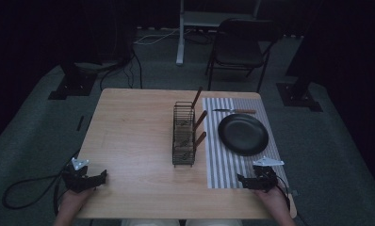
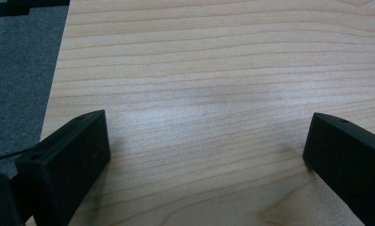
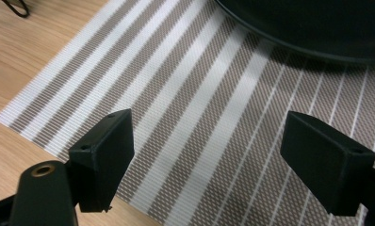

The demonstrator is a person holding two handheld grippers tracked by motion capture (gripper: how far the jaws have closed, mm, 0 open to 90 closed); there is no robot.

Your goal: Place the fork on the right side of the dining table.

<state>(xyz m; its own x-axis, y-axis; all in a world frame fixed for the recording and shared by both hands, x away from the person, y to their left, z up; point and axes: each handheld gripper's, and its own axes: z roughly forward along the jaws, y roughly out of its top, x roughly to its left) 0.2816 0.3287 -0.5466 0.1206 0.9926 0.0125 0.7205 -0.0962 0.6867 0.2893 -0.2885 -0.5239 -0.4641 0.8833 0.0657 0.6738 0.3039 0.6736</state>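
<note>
Nearest the camera, left of the wire rack (image 1: 183,134), the left gripper (image 1: 99,178) rests at the table (image 1: 134,141) edge, jaws spread over bare wood. Right of the rack, the striped mat (image 1: 223,165) carries a black plate (image 1: 243,134); the right gripper (image 1: 242,181) sits over the mat's near end, just below the plate, jaws spread, holding nothing.

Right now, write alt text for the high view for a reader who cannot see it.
A person's hands hold the left tool and the right tool, both open and empty, at the near edge of a wooden table. A wire rack with wooden-handled utensils stands mid-table; beside it a striped placemat carries a black plate and a knife.
</note>
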